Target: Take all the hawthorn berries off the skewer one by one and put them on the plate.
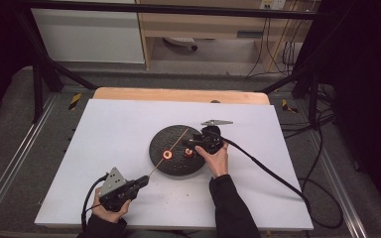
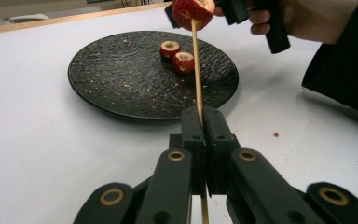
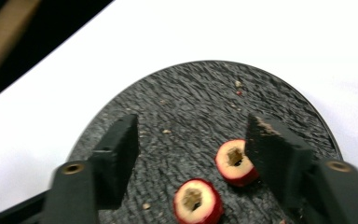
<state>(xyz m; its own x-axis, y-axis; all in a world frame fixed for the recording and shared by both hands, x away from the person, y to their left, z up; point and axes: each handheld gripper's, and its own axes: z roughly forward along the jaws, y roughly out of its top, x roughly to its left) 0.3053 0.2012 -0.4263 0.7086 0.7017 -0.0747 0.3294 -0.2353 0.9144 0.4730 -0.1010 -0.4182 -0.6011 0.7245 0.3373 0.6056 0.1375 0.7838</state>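
Observation:
A thin wooden skewer [image 2: 197, 70] is clamped between the jaws of my left gripper [image 2: 204, 116] and points away over a round black plate [image 2: 121, 88]. A cored red fruit piece [image 2: 193, 11] is threaded on the skewer. Two more cored red pieces [image 2: 170, 48] [image 2: 183, 62] lie on the plate. In the high view my left gripper [image 1: 143, 181] is at the front left of the plate [image 1: 161, 168], and my right gripper [image 1: 191, 144] hovers over its right side. My right gripper [image 3: 191, 126] is open above the two loose pieces [image 3: 235, 162] [image 3: 198, 201], with nothing between its pads.
The plate sits mid-table on a white sheet [image 1: 104, 139], which has bare room to the left and front. Crumbs dot the plate. A cable [image 1: 268, 171] trails from my right gripper across the right of the sheet. Black frame posts [image 1: 37, 84] stand beyond the table's far corners.

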